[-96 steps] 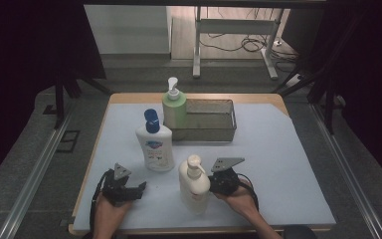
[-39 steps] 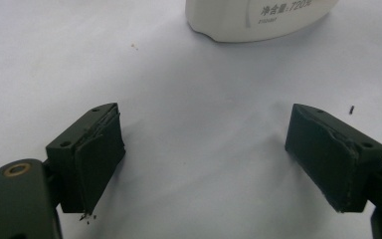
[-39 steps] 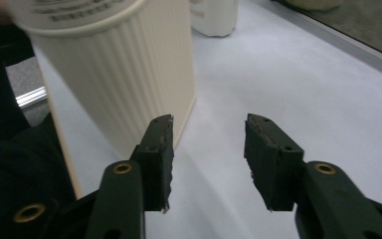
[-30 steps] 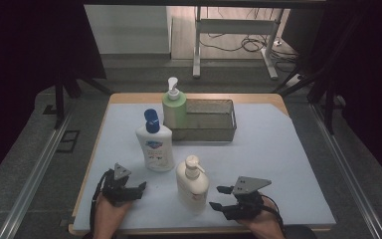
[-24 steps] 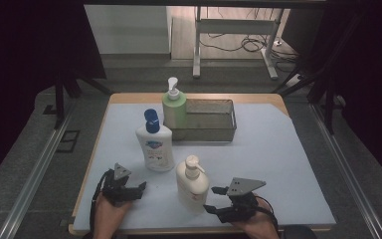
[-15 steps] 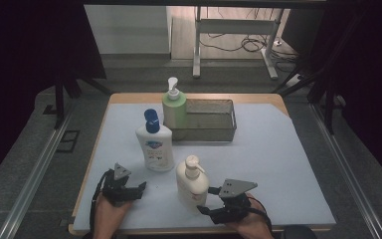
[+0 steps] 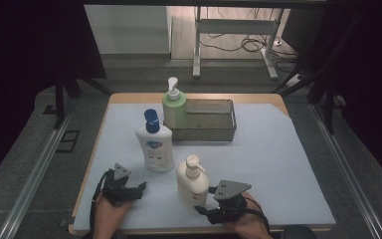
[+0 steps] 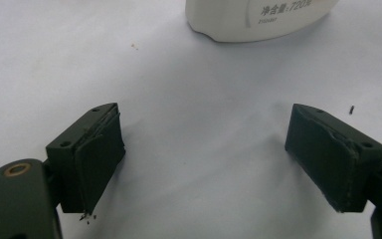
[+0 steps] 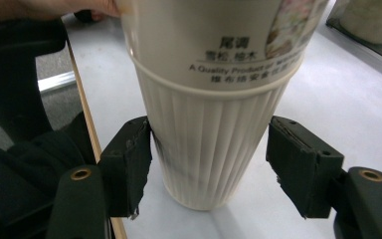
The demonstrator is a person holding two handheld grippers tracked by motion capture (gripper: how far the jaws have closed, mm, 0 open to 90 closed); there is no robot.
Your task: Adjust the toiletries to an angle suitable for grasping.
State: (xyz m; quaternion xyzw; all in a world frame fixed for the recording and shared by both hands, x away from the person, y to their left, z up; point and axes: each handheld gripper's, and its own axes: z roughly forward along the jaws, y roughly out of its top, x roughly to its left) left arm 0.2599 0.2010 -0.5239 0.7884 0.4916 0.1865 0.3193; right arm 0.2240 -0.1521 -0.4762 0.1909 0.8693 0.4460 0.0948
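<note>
Three pump bottles stand on the bench (image 7: 278, 149), along with one wire basket (image 7: 206, 120): a cream bottle (image 7: 192, 180) near the front edge, a white bottle with a blue cap (image 7: 154, 144) just behind and to its left, and a green bottle (image 7: 173, 105) in the left end of the basket at the back. Two grippers are in hand. The right gripper (image 7: 205, 209) lies low at the front of the bench, pointing left toward the base of the cream bottle (image 9: 209, 124); its jaws have just been opening and now straddle the ribbed lower part of that bottle, the left pad about touching it and the right pad standing clear, so the grip is released. The left gripper (image 7: 138, 187) rests at the front left with its jaws spread wide over bare bench and nothing between them; in the left gripper view the bottom of the white bottle (image 8: 258, 20) sits just ahead. The white bottle stands between the cream bottle and the basket's left end, close to both.
</note>
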